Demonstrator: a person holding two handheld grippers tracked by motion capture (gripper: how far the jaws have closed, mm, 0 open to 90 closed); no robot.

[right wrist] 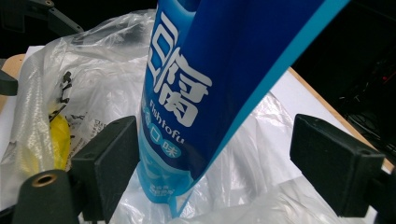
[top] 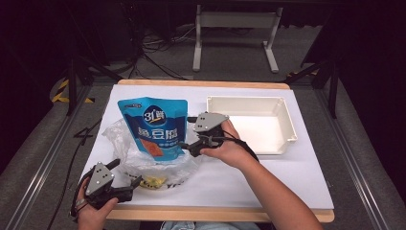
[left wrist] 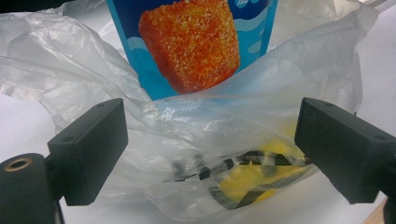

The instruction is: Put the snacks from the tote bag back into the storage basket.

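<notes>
Left tool (top: 135,182): black two-jaw tool with a grey three-cornered plate, held at the near left corner of the surface; jaws stand wide apart with the rim of the plastic bag between them, pads not pressing on it.
Plastic bag (top: 125,158): thin, clear, crinkled film, slack and heaped on the left half of the surface; black print on one side.
Yellow item (top: 152,181): small, bright yellow, lying inside the near end of the bag; its shape is blurred through the film.
Pouch (top: 154,128): flat, glossy blue packet with white lettering and a picture of an orange crumbed block; lower end down in the bag's mouth, upper part sticking out.
Right tool (top: 184,146): same make, held just right of the pouch; jaws well apart, the pouch's lower edge between them, against the left pad and clear of the other.
Surface (top: 287,172): white sheet over a wooden board.
Tray (top: 282,112): cream plastic, rectangular, shallow, raised walls, at the far right.
</notes>
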